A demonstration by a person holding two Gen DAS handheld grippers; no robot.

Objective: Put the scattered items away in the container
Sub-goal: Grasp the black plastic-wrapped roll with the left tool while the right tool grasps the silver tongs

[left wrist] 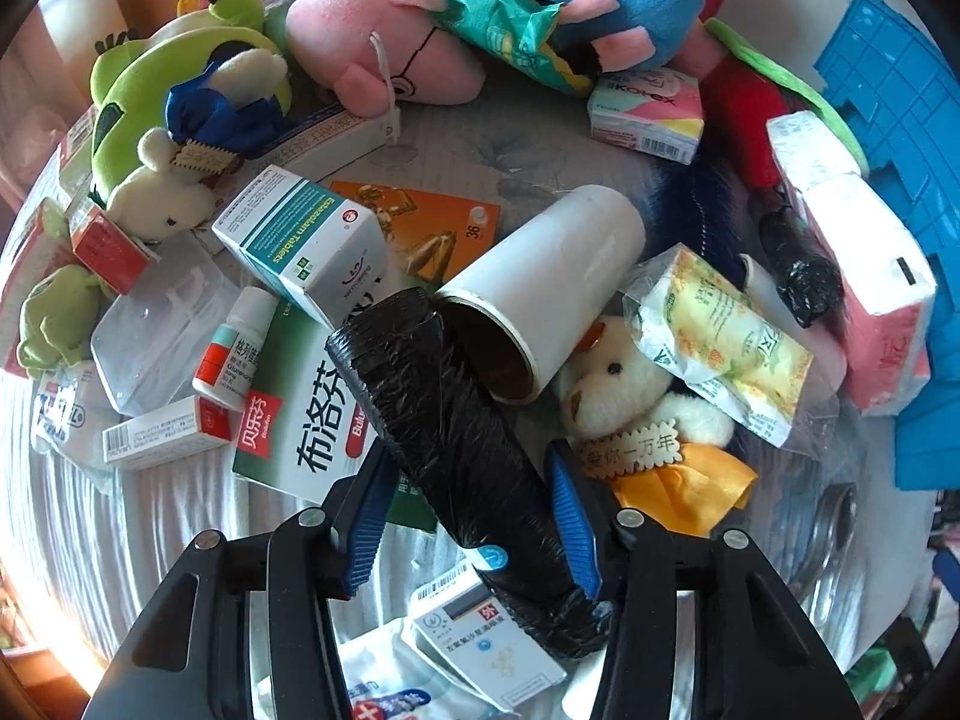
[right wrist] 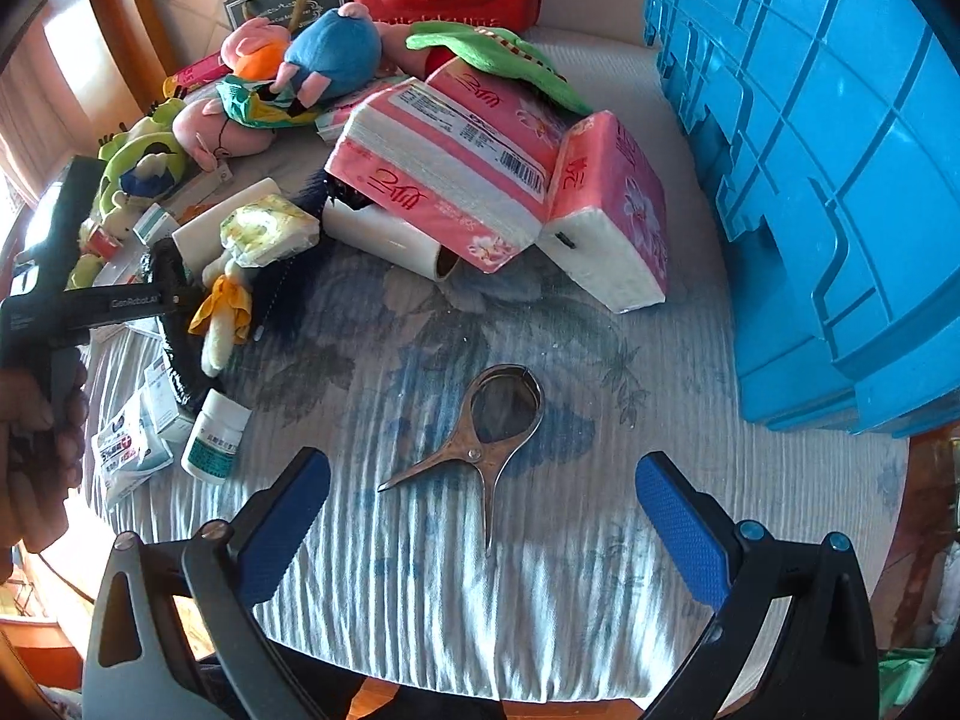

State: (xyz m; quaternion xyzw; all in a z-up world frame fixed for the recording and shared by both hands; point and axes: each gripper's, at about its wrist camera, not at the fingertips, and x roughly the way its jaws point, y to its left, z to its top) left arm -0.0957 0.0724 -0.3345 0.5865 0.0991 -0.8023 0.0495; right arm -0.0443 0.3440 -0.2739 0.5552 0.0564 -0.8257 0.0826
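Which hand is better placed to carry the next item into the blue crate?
Left, probably. The left gripper already has the black roll between its pads, while the right gripper hangs open above the metal tongs, holding nothing.

Metal tongs [right wrist: 489, 450] btwn open gripper [right wrist: 480, 516]

— What can't you make out from your left claw's camera?

— The black roll [left wrist: 462, 438] covers part of the white tube's [left wrist: 540, 294] brown mouth, and the green medicine box [left wrist: 312, 426] runs under it.

— And on your right?

— The blue crate [right wrist: 828, 192] is cut off by the top and right edges. The white bottle's [right wrist: 215, 443] label is too small to read.
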